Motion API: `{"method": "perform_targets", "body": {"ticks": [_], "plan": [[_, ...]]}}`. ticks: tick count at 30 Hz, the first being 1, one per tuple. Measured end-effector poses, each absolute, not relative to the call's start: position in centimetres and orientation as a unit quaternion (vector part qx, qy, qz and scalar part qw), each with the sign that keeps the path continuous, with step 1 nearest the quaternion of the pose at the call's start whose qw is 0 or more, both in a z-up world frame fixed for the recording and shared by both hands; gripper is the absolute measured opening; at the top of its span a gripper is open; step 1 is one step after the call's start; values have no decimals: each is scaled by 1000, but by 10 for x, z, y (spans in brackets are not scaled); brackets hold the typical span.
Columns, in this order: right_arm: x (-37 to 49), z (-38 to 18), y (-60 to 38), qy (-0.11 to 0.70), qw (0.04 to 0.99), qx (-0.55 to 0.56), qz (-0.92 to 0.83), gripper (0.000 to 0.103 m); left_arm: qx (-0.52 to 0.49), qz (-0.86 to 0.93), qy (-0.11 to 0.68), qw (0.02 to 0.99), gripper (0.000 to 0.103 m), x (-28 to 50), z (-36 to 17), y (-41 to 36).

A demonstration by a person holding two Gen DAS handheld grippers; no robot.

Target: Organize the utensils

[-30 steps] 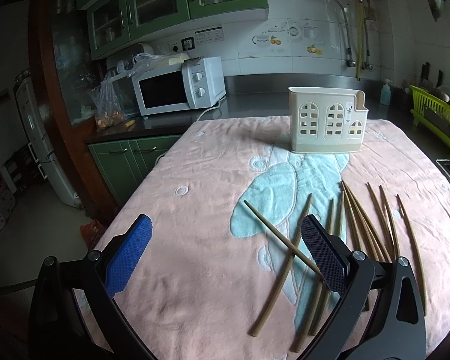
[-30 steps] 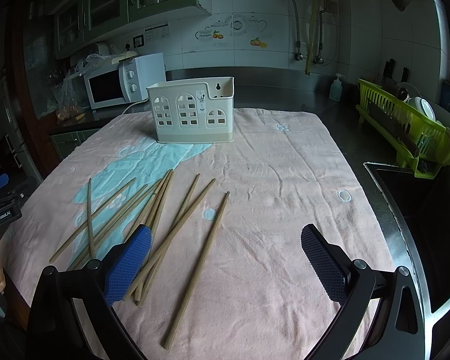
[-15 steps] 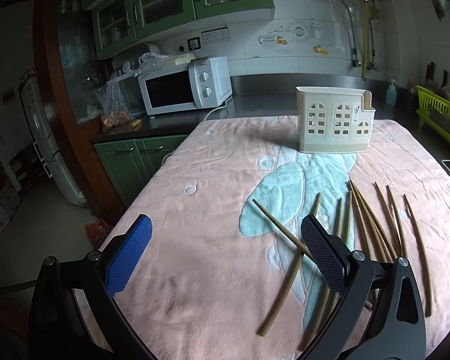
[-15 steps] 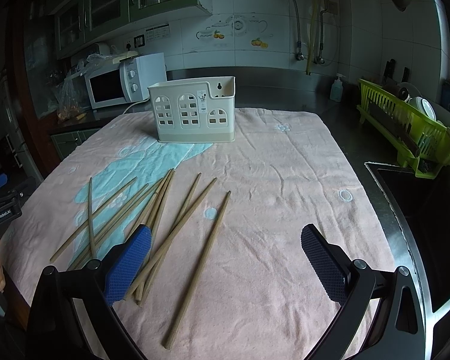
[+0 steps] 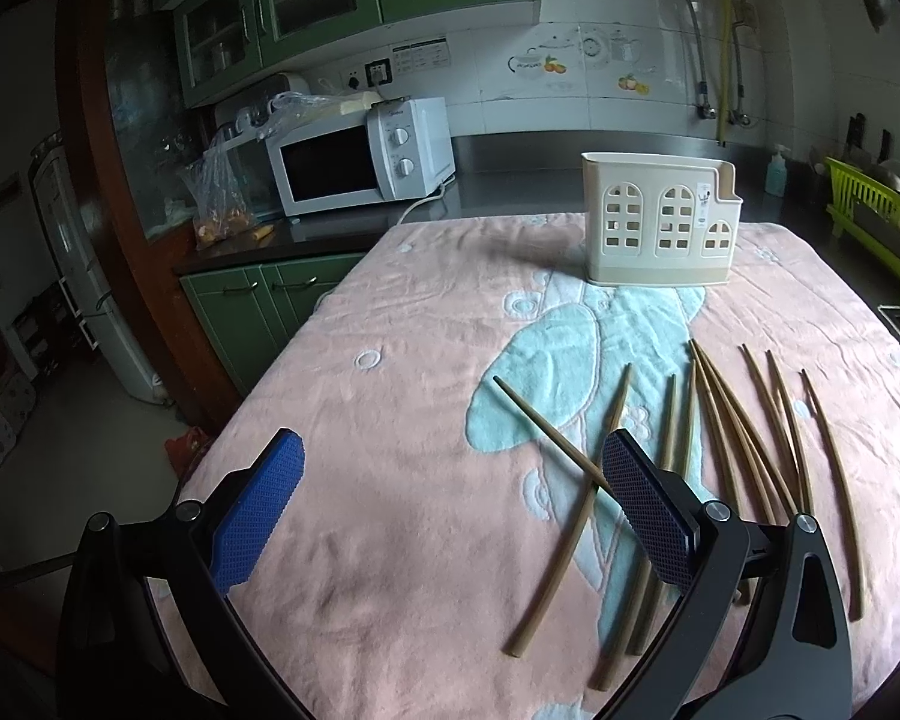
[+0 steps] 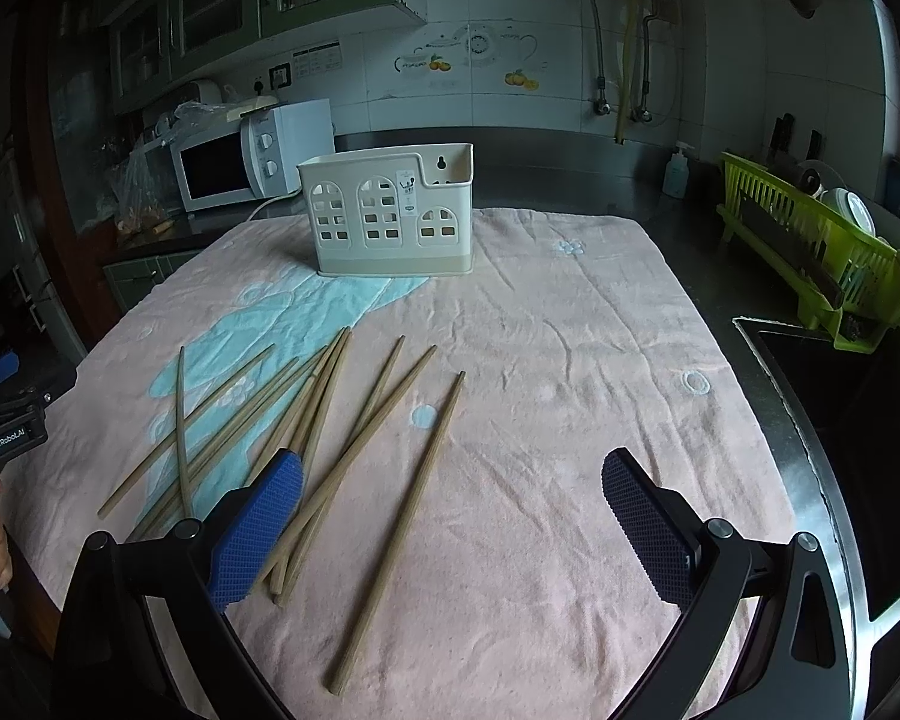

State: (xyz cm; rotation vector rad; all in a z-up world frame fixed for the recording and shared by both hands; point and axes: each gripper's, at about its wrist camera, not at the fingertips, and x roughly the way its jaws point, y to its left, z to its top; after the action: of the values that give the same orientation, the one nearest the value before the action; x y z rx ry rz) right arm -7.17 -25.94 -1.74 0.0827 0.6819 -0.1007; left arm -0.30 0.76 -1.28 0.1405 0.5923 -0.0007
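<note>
Nearest to you, your left gripper (image 5: 450, 498) is spread wide with nothing between its blue pads; its right pad hangs over the crossed sticks at the left edge of the pile. Your right gripper (image 6: 453, 516) is just as wide and empty, with a lone chopstick (image 6: 399, 531) lying between its fingers on the towel.

Just past both tools, the chopsticks (image 5: 726, 438) lie loose and fanned across the pink towel (image 5: 420, 360), some crossing each other. None is lifted or sorted, so you appear to be at the very start: every stick still has to be picked up and carried over.

Farther back, well apart from the pile, the cream utensil holder (image 6: 390, 219) stands upright on the towel's far part. No stick pokes above its rim, and it looks empty, though you cannot see its bottom from this low angle. Beyond it sit the microwave (image 5: 360, 159) and, to the right, a green dish rack (image 6: 810, 240).
</note>
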Motion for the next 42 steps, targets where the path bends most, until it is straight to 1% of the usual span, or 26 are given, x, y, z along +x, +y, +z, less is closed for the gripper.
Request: {"method": "perform_targets", "body": {"ticks": [8, 11, 13, 14, 16, 21, 23, 29, 34, 42], "plan": [[-71, -22, -258, 337, 940, 41, -43, 97, 50, 8, 322, 945, 97, 0, -21, 6], [-71, -22, -258, 337, 939, 41, -44, 97, 38, 12, 336, 941, 92, 2, -25, 4], [-71, -23, -259, 337, 939, 44, -43, 97, 29, 11, 344, 938, 90, 2, -28, 2], [-71, -23, -260, 337, 939, 45, -43, 97, 24, 12, 350, 936, 87, 3, -29, 1], [-71, -24, -260, 338, 939, 46, -42, 97, 15, 15, 362, 932, 84, 4, -33, -3], [-72, -27, -262, 338, 939, 49, -36, 97, 0, 22, 373, 927, 83, 1, -40, -12], [-72, -28, -264, 338, 939, 51, -34, 97, -7, 26, 378, 925, 79, -1, -42, -15], [-74, -32, -267, 339, 938, 58, -31, 97, -15, 21, 386, 922, 73, -7, -47, -28], [-74, -33, -266, 340, 938, 57, -27, 96, -10, 25, 383, 923, 72, -6, -48, -28], [-73, -33, -243, 339, 940, 46, 9, 96, 1, 37, 360, 932, 72, -2, -31, 2]]}}
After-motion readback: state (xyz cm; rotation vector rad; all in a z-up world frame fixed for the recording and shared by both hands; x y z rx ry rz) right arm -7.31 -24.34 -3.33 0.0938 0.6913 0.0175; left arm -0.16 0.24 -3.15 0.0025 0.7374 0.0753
